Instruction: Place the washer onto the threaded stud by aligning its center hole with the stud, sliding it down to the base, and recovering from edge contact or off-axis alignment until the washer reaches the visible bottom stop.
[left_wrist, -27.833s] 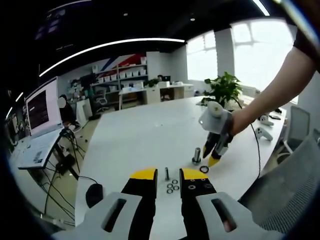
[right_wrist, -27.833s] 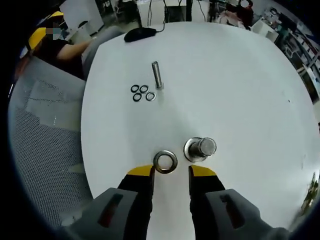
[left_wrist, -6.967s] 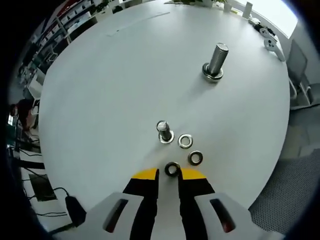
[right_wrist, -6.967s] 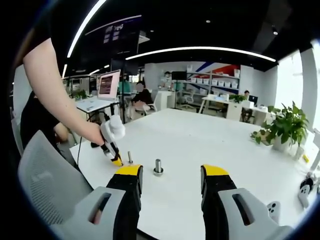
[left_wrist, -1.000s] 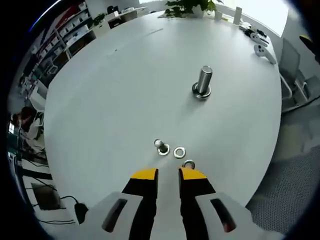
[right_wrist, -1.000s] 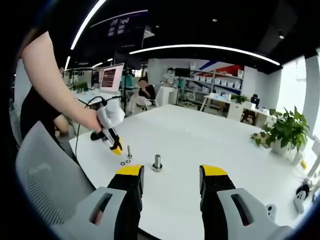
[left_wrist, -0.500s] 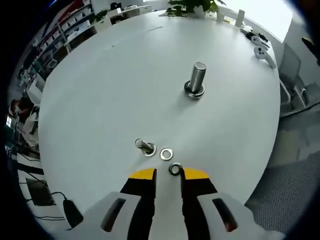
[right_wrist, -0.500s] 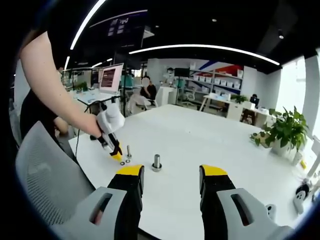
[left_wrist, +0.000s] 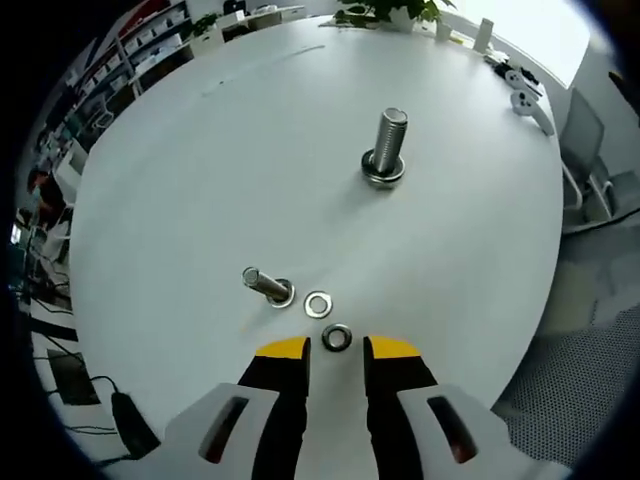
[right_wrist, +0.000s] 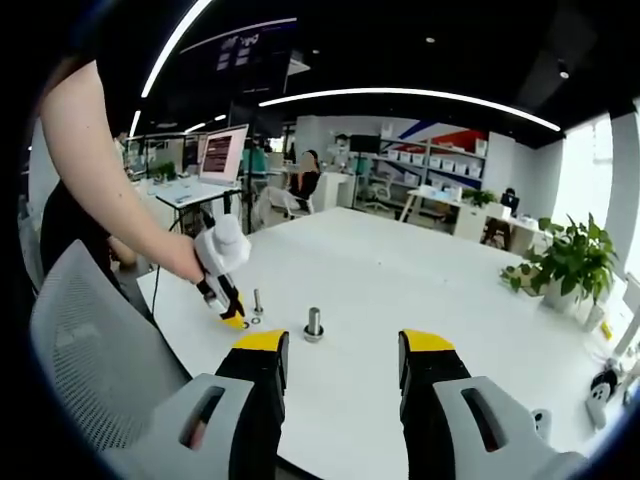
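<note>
In the left gripper view, the left tool (left_wrist: 336, 347) is low over the white tabletop (left_wrist: 200, 170). Its two yellow-tipped jaws stand a little apart, and a dark washer (left_wrist: 337, 337) sits right at their tips, in the gap. I cannot tell if the jaws touch it. Just past the tips and a bit to the left lies a silver washer (left_wrist: 318, 304). Left of that is a small stud (left_wrist: 266, 285), leaning over in this view. Far ahead stands a big stud (left_wrist: 386, 148) with a washer at its base.

In the right gripper view, the right tool (right_wrist: 337, 347) is spread wide and holds nothing. Ahead and to its left, a person's hand (right_wrist: 180, 256) holds the left tool near the small stud. The big stud stands straight ahead.
</note>
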